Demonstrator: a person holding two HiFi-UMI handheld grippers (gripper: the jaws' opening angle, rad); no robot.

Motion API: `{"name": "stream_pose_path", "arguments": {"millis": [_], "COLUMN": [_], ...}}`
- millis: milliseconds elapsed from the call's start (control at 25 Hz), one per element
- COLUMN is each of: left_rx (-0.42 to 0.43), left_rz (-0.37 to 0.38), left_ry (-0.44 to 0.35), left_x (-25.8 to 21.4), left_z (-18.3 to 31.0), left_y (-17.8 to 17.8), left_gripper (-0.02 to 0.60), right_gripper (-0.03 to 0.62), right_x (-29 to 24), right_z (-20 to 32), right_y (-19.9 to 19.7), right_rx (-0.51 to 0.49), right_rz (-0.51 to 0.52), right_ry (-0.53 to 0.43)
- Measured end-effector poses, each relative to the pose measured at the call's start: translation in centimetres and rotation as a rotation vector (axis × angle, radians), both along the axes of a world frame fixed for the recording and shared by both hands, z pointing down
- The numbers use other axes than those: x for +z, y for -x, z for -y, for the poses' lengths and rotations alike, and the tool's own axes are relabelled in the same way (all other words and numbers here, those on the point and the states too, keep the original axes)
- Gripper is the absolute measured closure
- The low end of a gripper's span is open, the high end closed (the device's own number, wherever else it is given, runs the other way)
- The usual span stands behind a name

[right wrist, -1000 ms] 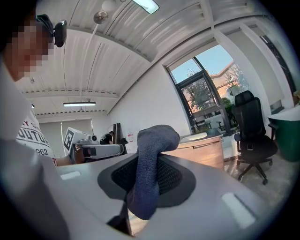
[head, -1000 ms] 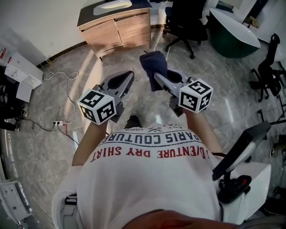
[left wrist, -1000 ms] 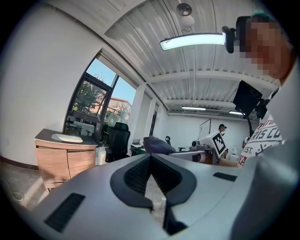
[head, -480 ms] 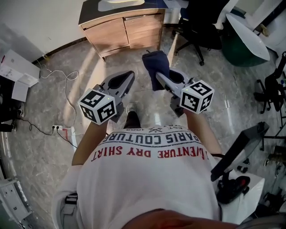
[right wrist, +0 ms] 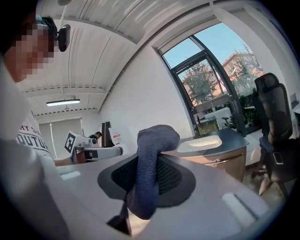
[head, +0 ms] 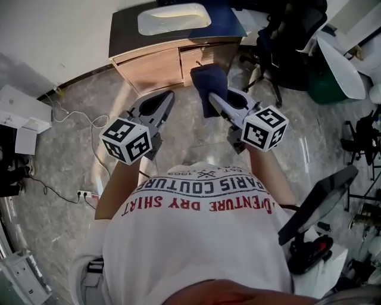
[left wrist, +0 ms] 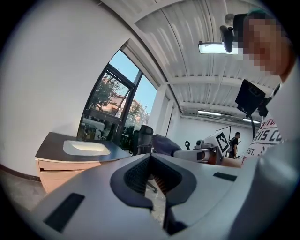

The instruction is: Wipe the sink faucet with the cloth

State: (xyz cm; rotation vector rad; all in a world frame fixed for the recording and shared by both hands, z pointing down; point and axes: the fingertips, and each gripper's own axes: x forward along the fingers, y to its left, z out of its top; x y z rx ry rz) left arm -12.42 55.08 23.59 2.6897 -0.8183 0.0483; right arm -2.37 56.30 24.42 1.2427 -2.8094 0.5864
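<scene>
Cloth (head: 207,89): dark blue and soft, bunched into a thick fold that stands up out of my right fingers (right wrist: 211,187) and flops over their tips.
Right gripper (head: 213,101): clenched on the lower part of the cloth, which is pressed between the ribbed pads. The free lobe sits above and just beyond the tips.
Left gripper (head: 168,95): fingers brought together at the tips with nothing between them. Only floor shows through the hollow behind the tips.
Sink (head: 174,18): a pale basin set in a dark worktop (head: 229,27) on a wooden cabinet (head: 155,62). It lies ahead of both pairs of fingers and well apart from them.
Faucet: I cannot make it out in any view.
Office chair (head: 286,53): off to the right of my right fingers, beside the cabinet.
Step, as I judge it: I am carrying the cloth toward the sink, and the wiping has not begun.
Handling, as I judge it: light and limp, not fragile. It should drape and mould round a spout rather than push against it.
Hold: a bunched middle is a sound place to hold, since it leaves a padded lobe ahead of the tips to meet the metal.
Risk: dragged over wet metal, the cloth could tug out of the pinch. If the lobe folds back, my hard fingertips would knock the faucet instead.
</scene>
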Motion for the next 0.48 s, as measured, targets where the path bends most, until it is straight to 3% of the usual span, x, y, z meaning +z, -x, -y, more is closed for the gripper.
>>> {"name": "stream_pose_path", "arguments": {"millis": [320, 480], "left_rx": [0.006, -0.012], "left_rz": [0.014, 0.019], "left_ry": [0.010, 0.009], "left_x": [-0.8, 0.2], "left_z": [10.1, 17.8], "left_y": [-1.1, -2.3], "left_gripper": [0.579, 0.579], "right_gripper": [0.514, 0.514], "right_x": [-0.8, 0.1], "right_z": [10.6, 18.4], "right_y": [-1.3, -2.1], "right_rx": [-0.003, -0.027], "right_rz": [0.021, 0.031], "right_ry": [0.010, -0.001]}}
